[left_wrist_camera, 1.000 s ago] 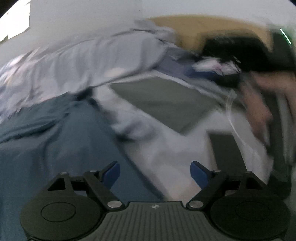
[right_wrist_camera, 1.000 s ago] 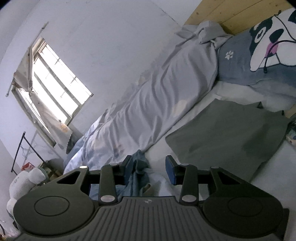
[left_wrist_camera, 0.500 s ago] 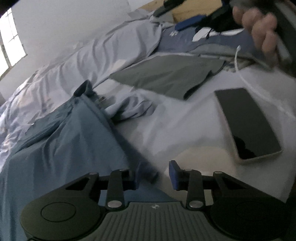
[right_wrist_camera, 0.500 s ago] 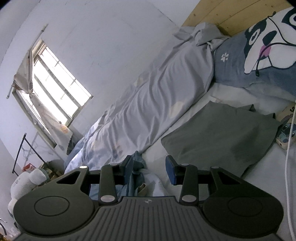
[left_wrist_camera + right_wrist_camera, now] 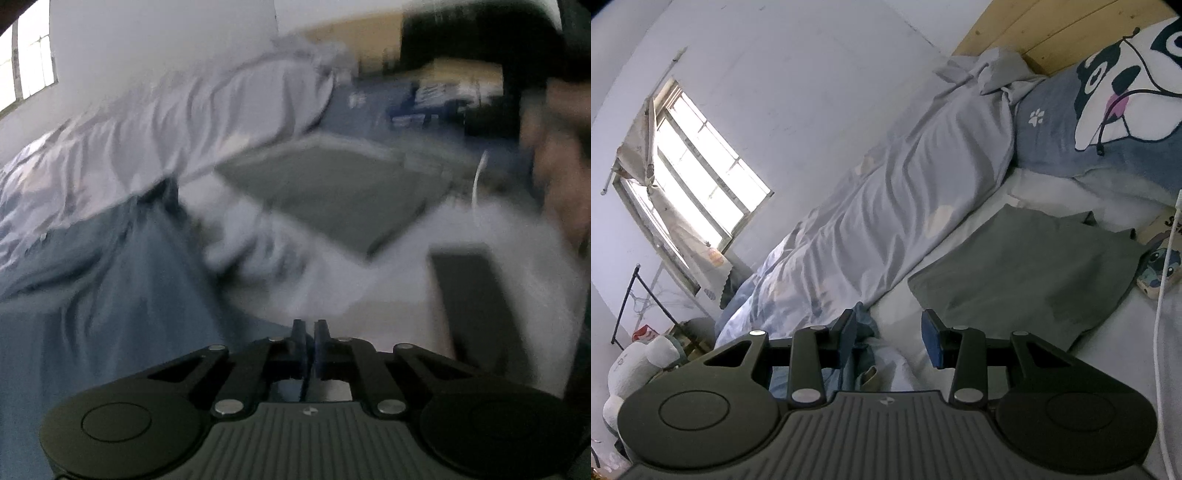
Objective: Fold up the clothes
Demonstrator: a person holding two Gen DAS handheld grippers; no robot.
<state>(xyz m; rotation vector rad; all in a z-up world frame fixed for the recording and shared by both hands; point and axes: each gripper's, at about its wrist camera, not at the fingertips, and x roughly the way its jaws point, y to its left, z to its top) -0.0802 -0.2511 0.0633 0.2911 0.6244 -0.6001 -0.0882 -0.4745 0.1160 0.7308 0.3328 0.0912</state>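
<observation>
A blue garment [image 5: 110,314] lies spread on the white sheet, filling the lower left of the blurred left wrist view. My left gripper [image 5: 309,332] is shut on its right edge, and a thin strip of blue cloth shows between the pads. A folded grey garment [image 5: 332,192] lies flat further back. In the right wrist view my right gripper [image 5: 889,332] stands open above a bunched end of the blue garment [image 5: 866,326], with its pads apart and pressing on nothing. The grey garment [image 5: 1027,280] lies to its right.
A rumpled pale quilt [image 5: 905,206] runs along the wall side of the bed. A dog-print pillow [image 5: 1108,110] leans on the wooden headboard [image 5: 1034,33]. A dark phone [image 5: 476,306] and a white cable [image 5: 1161,288] lie on the sheet at right. A person's hand [image 5: 554,177] is blurred there.
My left gripper went from wide open to shut at the blue garment's edge, and its view shifted and blurred. The right gripper stayed open and nearly still.
</observation>
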